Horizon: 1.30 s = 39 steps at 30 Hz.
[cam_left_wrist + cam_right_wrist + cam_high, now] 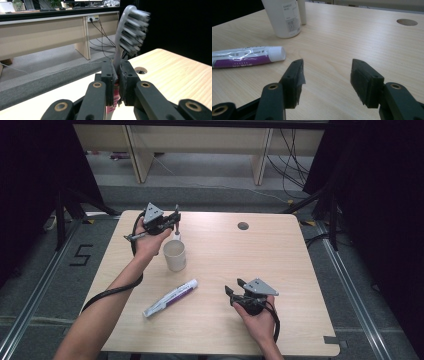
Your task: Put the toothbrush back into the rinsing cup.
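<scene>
My left gripper (175, 220) is held over the table's far left part and is shut on a toothbrush. In the left gripper view the jaws (117, 73) clamp its grey neck, and the bristled head (133, 30) rises above them. The toothbrush's pale lower end (177, 237) hangs just behind a white cup (175, 255). A white and purple toothpaste tube (170, 298) lies flat on the table in front of the cup. My right gripper (233, 286) rests low near the front edge, open with nothing between its jaws (327, 77), pointed at the tube (247, 57) and cup (284, 17).
The light wooden table (280, 265) has a round cable hole (243, 226) at the far middle. Beyond the table's far edge are grey floor, desk legs and loose cables. Dark curtains flank both sides.
</scene>
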Each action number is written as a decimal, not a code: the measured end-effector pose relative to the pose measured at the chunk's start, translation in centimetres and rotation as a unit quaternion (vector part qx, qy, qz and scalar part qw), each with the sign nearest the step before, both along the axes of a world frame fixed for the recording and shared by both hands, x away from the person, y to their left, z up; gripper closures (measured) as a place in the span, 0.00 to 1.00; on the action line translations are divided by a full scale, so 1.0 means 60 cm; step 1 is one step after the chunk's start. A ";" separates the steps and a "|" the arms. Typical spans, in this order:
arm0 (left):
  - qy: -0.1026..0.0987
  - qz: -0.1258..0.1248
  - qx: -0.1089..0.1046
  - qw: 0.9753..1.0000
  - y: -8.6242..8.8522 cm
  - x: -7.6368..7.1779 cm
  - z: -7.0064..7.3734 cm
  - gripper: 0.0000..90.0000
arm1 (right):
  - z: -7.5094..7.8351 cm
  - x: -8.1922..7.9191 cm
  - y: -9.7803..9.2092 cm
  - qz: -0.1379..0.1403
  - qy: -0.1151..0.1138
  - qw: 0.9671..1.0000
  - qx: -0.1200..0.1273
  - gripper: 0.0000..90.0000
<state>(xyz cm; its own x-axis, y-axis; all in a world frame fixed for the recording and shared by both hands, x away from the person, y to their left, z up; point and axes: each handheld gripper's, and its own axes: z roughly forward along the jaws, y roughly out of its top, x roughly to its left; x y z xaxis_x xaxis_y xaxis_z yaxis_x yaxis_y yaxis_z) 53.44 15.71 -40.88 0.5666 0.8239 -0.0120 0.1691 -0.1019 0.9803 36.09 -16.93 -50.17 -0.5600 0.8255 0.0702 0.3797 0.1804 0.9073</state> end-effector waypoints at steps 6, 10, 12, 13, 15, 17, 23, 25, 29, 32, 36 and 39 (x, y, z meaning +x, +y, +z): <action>0.009 0.003 0.003 1.000 0.002 0.001 -0.009 0.92 | -0.002 0.000 0.003 0.001 0.002 1.000 0.008 0.50; 0.015 0.004 0.006 1.000 0.002 0.001 -0.014 0.92 | -0.002 -0.001 0.004 -0.004 0.007 1.000 0.015 0.50; 0.018 0.004 0.010 1.000 0.003 0.002 -0.016 0.92 | -0.002 0.000 0.002 0.001 -0.002 1.000 0.004 0.50; 0.020 0.005 0.011 1.000 0.003 0.002 -0.018 0.92 | -0.002 0.000 0.002 0.001 -0.004 1.000 0.003 0.50; 0.026 0.005 0.014 1.000 0.003 0.004 -0.023 0.92 | -0.001 -0.002 0.003 -0.002 0.010 1.000 0.007 0.50; 0.029 0.005 0.016 0.999 0.003 0.005 -0.027 0.92 | -0.001 -0.001 0.003 0.000 0.006 1.000 0.003 0.50; 0.039 0.007 0.022 0.999 0.005 0.008 -0.035 0.92 | 0.000 -0.003 0.004 -0.007 0.013 1.000 0.009 0.50; 0.042 0.007 0.023 0.999 0.005 0.009 -0.037 0.92 | -0.001 -0.001 0.003 0.000 0.006 1.000 0.004 0.50; 0.048 0.008 0.026 0.998 0.005 0.012 -0.043 0.92 | -0.001 0.000 0.002 -0.001 0.007 1.000 0.003 0.50; 0.052 0.010 0.027 0.998 0.005 0.014 -0.045 0.92 | -0.001 0.000 0.003 -0.001 0.007 1.000 0.003 0.50; 0.054 0.009 0.031 0.998 0.005 0.016 -0.049 0.92 | -0.003 0.001 0.004 0.002 0.005 1.000 0.007 0.50; 0.057 0.011 0.031 0.998 0.004 0.018 -0.053 0.92 | -0.003 0.001 0.004 0.005 0.005 1.000 0.008 0.50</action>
<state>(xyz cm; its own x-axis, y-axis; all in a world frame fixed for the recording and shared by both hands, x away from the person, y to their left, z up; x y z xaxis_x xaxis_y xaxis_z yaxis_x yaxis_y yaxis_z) 54.53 15.96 -44.06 0.5459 0.8376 -0.0229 0.2814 -0.1575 0.9466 36.16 -16.66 -50.37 -0.5679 0.8182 0.0897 0.3877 0.1698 0.9060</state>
